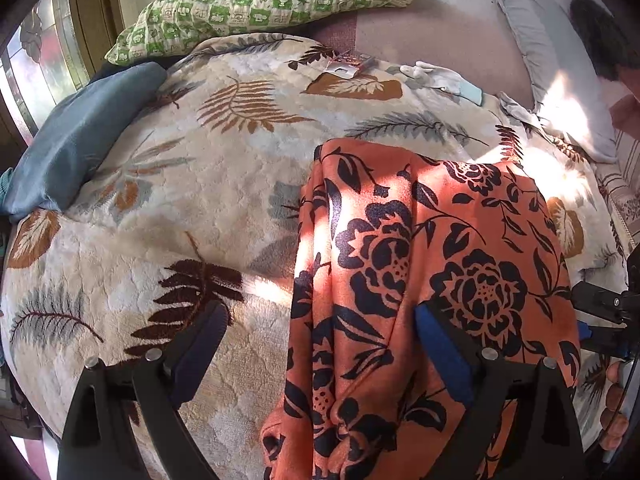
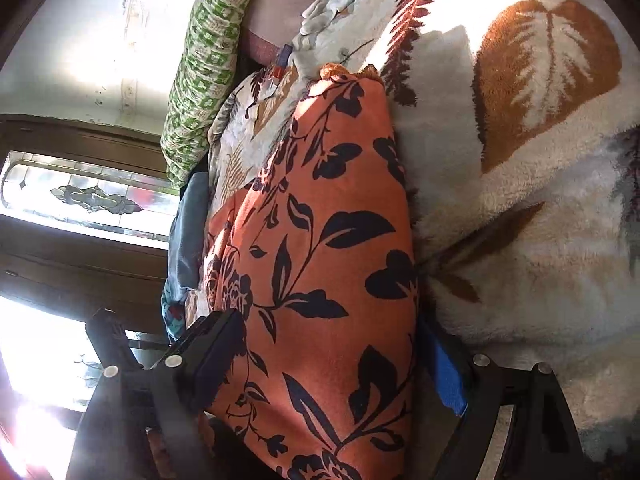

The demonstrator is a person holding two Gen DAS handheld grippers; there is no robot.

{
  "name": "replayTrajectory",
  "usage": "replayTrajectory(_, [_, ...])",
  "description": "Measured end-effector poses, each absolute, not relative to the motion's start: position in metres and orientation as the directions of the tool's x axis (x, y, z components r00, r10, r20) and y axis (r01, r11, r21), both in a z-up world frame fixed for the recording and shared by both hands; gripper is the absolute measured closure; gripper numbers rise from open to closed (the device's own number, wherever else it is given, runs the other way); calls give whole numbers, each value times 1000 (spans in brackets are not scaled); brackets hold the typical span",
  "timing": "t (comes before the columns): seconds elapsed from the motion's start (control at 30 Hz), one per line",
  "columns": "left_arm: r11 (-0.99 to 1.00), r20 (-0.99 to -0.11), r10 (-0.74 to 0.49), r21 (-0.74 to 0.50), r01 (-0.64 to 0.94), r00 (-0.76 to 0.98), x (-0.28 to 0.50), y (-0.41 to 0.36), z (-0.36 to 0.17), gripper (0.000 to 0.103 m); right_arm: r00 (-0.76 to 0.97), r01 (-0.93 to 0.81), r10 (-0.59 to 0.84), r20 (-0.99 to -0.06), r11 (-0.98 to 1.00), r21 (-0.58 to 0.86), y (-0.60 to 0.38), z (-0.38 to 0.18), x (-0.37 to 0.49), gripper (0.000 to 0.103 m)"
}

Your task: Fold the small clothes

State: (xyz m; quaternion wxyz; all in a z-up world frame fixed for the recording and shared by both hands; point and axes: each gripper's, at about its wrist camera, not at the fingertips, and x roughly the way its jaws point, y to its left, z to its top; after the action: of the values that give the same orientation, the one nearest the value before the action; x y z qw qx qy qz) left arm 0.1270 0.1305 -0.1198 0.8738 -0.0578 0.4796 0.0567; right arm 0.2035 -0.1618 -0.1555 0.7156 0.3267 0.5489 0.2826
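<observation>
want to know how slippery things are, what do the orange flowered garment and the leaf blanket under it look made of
Orange flowered garment: looks like a thin, smooth woven fabric, maybe rayon or polyester; it drapes in soft folds with a slight sheen in the sun. Leaf blanket: plush fleece, matte; fuzzy pile shows clearly in the right wrist view.

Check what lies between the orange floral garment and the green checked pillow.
In the left wrist view, only the leaf-print blanket separates the orange floral garment from the green checked pillow.
</observation>
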Motion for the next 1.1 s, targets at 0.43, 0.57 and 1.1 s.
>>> replayTrajectory(0.43, [983,-853,1,-95,-158,521,130,136,-125,8,233,-41,749,-620,645,763,-161,-155,207,16])
replayTrajectory(0.57, [968,-828,-9,-149,-204,560,122,150,-114,8,354,-71,631,-690,754,653,-166,-128,200,16])
replayTrajectory(1.1, [981,-841,75,-34,-192,536,95,145,-119,7,273,-237,756,-595,652,720,-89,-92,258,15])
